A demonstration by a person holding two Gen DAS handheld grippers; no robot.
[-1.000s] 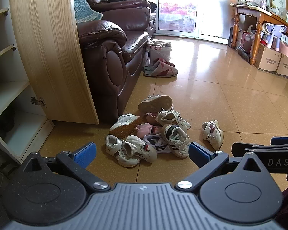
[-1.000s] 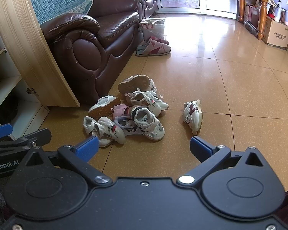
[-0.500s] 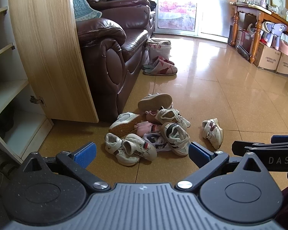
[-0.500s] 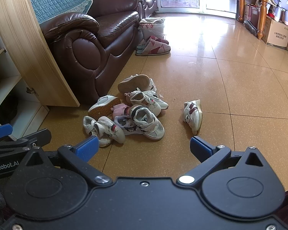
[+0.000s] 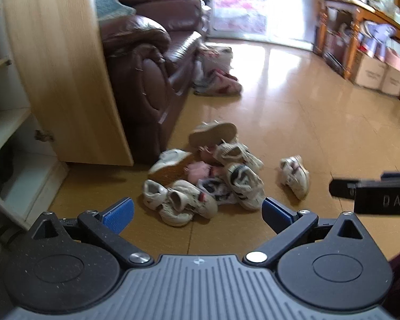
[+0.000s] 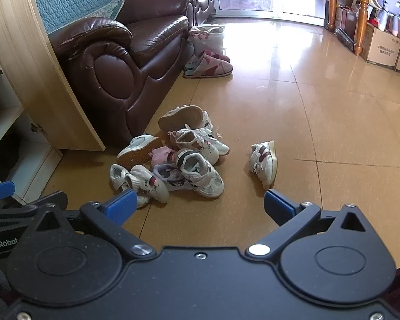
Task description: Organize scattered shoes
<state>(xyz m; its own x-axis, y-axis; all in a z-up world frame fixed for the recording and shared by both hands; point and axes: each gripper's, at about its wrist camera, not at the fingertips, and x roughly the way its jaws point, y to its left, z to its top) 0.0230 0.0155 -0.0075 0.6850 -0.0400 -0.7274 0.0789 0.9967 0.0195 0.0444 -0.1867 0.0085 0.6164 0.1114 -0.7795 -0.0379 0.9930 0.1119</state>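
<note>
A heap of small white and pink children's shoes [image 6: 178,157] lies on the tan floor beside the sofa; it also shows in the left wrist view [image 5: 208,176]. One white and maroon shoe [image 6: 264,162] lies apart to the right, and shows in the left wrist view [image 5: 294,176]. My left gripper [image 5: 197,212] is open and empty, held short of the heap. My right gripper [image 6: 198,205] is open and empty, also short of the heap. Each gripper shows at the other view's edge.
A brown leather sofa [image 6: 125,61] stands left of the heap. An open wooden cabinet door [image 6: 34,66] and white shelves [image 5: 5,122] are at the far left. Pink slippers [image 6: 209,65] and a bag lie further back. A wooden table [image 6: 360,13] with boxes is at the right.
The left wrist view has shifted and blurred as the left gripper moves; the heap sits slightly higher in its view. The right gripper has barely moved. The shoes have not moved.
</note>
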